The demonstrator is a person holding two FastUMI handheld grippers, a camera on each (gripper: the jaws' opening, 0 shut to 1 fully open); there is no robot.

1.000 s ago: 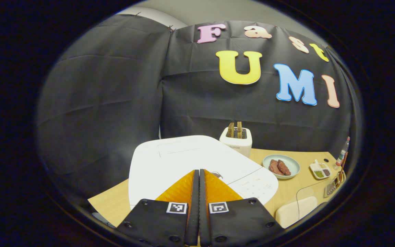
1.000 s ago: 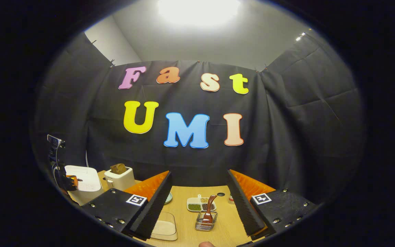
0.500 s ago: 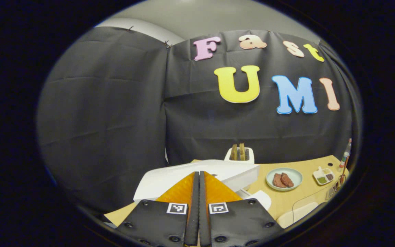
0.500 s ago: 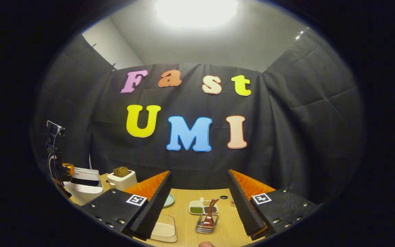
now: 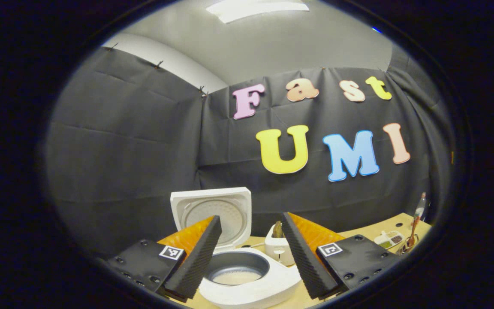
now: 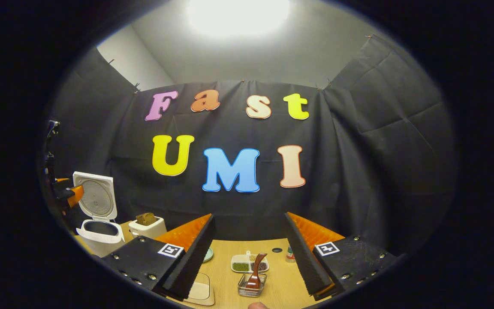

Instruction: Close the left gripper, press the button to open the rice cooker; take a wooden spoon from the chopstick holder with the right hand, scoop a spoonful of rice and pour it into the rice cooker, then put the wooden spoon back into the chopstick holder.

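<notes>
- the rice cooker stands open on the desk, its lid tipped up behind the pot, so the button step looks done.
- the left hand-held gripper hangs just above the rice cooker with its fingers apart and nothing between them.
- inside the rice cooker's pot a pale layer shows at the bottom; i cannot tell what it is.
- well to the right of the rice cooker, the wooden spoon stands in the wire chopstick holder, untouched.
- the right hand-held gripper hovers near the holder, spread wide and empty, lined up on the spoon.
- a clear container of rice sits between the rice cooker and the holder.
- left to do, as i judge it: grip the spoon, scoop rice, tip it into the rice cooker, return the spoon.
</notes>
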